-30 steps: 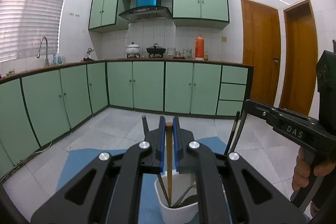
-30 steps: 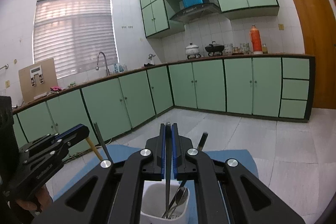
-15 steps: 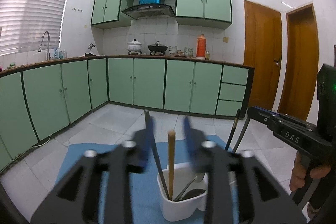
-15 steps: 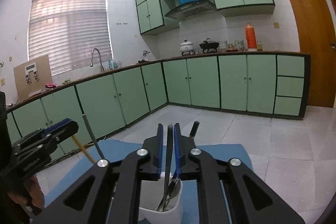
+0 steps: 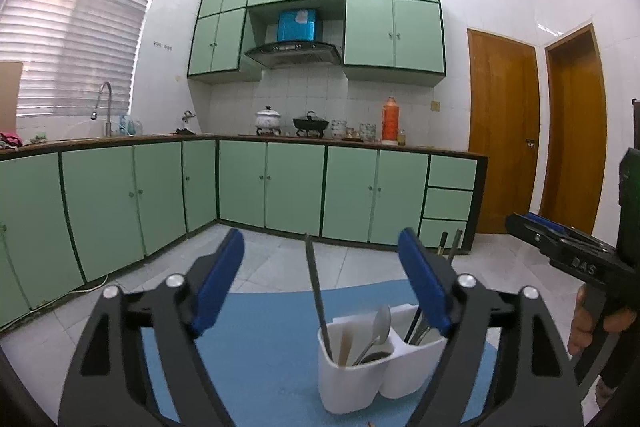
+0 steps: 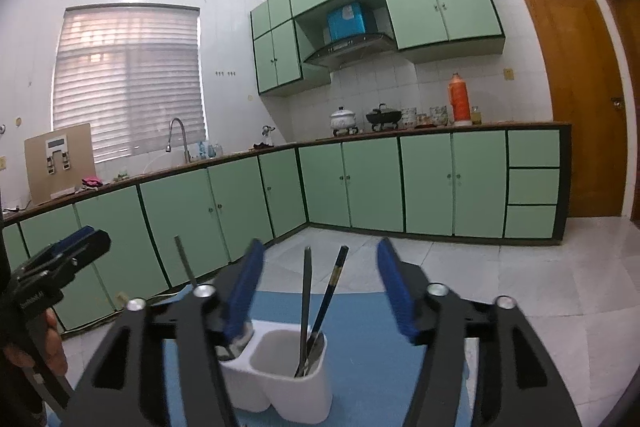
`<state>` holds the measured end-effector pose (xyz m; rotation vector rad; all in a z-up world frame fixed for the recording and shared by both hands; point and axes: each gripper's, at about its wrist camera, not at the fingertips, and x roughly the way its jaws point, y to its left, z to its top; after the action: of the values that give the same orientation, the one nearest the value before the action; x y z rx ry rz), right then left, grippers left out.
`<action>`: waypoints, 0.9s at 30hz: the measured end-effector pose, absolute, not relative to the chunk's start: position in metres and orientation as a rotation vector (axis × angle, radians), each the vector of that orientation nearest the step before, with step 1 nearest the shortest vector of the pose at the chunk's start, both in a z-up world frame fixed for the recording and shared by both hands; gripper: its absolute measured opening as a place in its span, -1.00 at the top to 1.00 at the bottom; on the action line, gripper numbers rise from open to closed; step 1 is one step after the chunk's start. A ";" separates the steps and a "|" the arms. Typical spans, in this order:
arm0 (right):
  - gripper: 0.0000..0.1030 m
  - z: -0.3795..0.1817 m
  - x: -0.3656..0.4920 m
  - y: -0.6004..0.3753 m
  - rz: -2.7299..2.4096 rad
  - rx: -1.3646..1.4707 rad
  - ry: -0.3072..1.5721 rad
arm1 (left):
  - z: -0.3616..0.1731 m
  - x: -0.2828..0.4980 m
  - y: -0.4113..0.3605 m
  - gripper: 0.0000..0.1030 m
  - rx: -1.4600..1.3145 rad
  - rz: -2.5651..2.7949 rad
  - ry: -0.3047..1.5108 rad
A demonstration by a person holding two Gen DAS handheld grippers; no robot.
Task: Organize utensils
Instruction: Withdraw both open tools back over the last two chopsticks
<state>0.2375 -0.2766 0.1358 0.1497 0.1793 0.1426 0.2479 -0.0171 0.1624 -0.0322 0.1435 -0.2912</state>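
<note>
Utensils (image 6: 306,301) stand between parted claw pads.

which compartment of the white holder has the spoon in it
The holder's compartment on the left in the left wrist view: a spoon leans there; the other shows only dark sticks.

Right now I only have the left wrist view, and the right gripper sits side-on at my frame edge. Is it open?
Observer: Yes. The right wrist view shows the right gripper open. Its jaws have just been opening. A dark utensil handle and a black chopstick stand between the pads, touching neither.
Operator: That compartment is half hidden for me. Are both seated in it?
Observer: Both stand in one compartment of the white two-compartment holder, the right-hand one in that view. The handle is near upright and the chopstick leans right.
</note>
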 end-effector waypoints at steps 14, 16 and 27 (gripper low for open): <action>-0.76 0.084 0.137 -0.254 0.094 0.145 0.185 | 0.106 0.147 0.000 -0.75 0.001 -0.244 0.175; -0.76 0.075 0.125 -0.250 0.084 0.140 0.194 | 0.095 0.136 0.004 -0.76 -0.001 -0.237 0.194; -0.84 0.008 0.070 -0.217 0.066 0.114 0.284 | 0.013 0.093 0.026 -0.81 -0.016 -0.212 0.347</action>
<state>0.0703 -0.2171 0.0077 0.1135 0.2843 0.0656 0.0925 0.0256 0.0127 -0.0158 0.3470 -0.2118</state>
